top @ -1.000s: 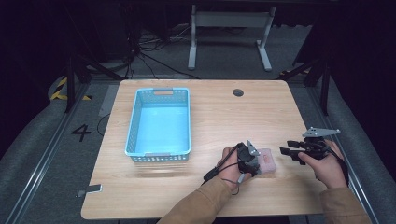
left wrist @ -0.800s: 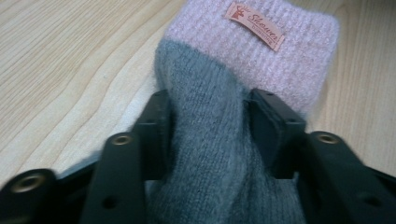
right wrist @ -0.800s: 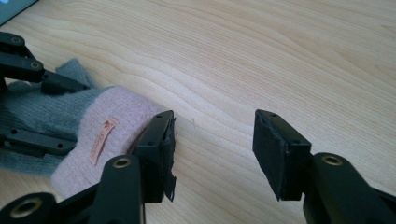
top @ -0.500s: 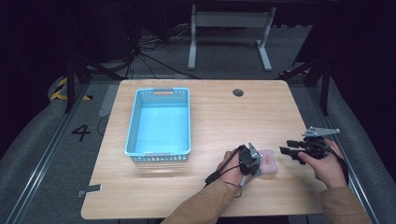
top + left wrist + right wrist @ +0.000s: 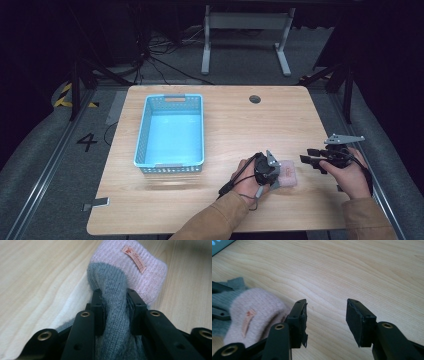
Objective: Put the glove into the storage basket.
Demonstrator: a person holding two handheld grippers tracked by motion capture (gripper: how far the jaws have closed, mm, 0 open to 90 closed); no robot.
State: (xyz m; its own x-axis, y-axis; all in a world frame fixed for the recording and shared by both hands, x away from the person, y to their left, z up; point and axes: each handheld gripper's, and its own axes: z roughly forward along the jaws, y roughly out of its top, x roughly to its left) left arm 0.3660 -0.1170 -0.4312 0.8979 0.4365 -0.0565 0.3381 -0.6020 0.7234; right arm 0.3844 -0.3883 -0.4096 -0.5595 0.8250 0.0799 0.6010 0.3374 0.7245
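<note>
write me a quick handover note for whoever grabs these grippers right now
Left gripper: jaws have just been closing and now pinch the grey part of the knitted sock on the table.
Right gripper: open, nothing between the jaws, held above the wood just right of the sock's pink cuff.
Blue basket: on the table to the left of the sock, with nothing in it.
Done: the sock is gripped.
Left: probably lift the sock and carry it to the basket; it has not left the table yet.
</note>
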